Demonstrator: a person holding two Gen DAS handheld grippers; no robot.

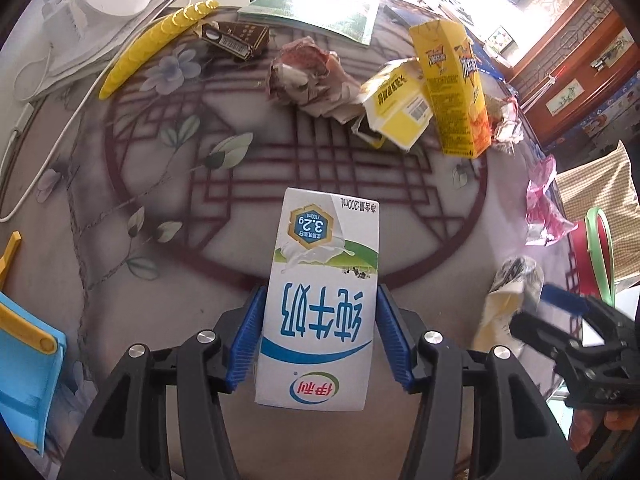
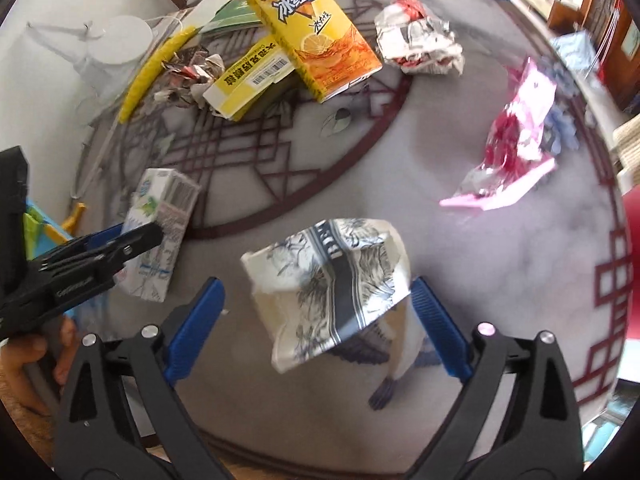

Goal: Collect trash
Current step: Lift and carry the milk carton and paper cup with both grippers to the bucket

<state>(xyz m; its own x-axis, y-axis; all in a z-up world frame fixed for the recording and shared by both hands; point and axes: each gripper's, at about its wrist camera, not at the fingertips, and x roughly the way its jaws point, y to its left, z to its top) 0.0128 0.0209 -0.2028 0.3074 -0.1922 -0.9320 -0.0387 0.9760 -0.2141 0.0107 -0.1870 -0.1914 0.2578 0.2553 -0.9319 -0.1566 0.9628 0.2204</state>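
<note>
one milk carton (image 1: pixel 320 300), two yellow boxes (image 1: pixel 456 84), two tongs (image 1: pixel 320 336)

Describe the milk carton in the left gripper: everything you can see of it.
The milk carton is a small white paperboard box with blue characters, a green band, a red-and-green logo and a 200mL mark, its print upside down in the left wrist view. It looks undented. The left gripper is shut on it, blue fingers pressing both narrow sides. The right wrist view shows a barcode side. Whether it touches the table is unclear.

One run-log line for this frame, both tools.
left tool: shut on milk carton | right tool: open around crumpled paper bag | table: more trash remaining
</note>
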